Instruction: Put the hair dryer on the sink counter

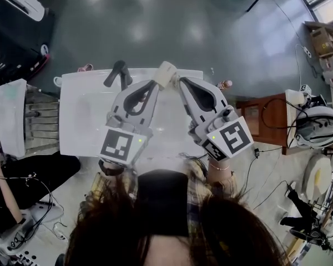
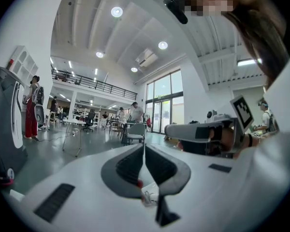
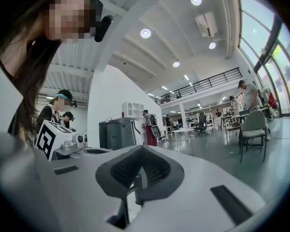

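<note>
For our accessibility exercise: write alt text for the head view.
Seen from above, a person holds the left gripper and right gripper, both shut and empty, over a white sink counter; a dark object lies at its far edge.

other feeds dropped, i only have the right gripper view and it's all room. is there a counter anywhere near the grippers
Observer: Yes. In the head view the left gripper and right gripper are held side by side over a white sink counter.
Operator: ok any sign of the hair dryer on it
Observer: Possibly. A dark angled object lies at the counter's far edge, just left of the left gripper's tips. It could be the dryer, but I can't tell for sure from this height.
</note>
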Demonstrator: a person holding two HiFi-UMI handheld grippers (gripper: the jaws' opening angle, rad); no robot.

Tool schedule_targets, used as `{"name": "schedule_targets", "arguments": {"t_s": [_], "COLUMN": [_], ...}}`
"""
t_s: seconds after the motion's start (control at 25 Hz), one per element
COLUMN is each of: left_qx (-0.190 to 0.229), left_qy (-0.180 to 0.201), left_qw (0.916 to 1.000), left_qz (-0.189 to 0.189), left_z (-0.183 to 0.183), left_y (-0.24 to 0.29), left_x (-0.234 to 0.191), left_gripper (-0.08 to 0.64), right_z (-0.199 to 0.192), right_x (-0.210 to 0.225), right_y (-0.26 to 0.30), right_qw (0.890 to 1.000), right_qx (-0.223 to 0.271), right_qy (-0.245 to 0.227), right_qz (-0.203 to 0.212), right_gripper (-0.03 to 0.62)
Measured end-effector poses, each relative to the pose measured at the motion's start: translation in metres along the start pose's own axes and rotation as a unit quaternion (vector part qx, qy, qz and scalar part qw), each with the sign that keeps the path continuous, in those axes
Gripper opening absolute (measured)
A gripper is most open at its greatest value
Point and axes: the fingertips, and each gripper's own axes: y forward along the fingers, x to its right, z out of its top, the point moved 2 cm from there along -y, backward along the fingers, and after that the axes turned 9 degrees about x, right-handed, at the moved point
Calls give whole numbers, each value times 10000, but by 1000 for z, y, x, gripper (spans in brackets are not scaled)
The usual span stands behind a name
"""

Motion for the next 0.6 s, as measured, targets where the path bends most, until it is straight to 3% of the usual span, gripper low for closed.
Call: {"name": "schedule_targets", "arguments": {"t_s": [0.6], "left_qx": [-9], "left_qy": [-11], "left_qw": [10000], "left_qz": [5], "left_z": [0], "left_y": [2], "left_x": [-3], "left_gripper": [25], "right_z": [-4], "right_x": [-1], "right_y": [6], "right_qw": [9999], "right_qx": [-78], "right_qy": [0], "right_qz": [66], "right_gripper": [15]}}
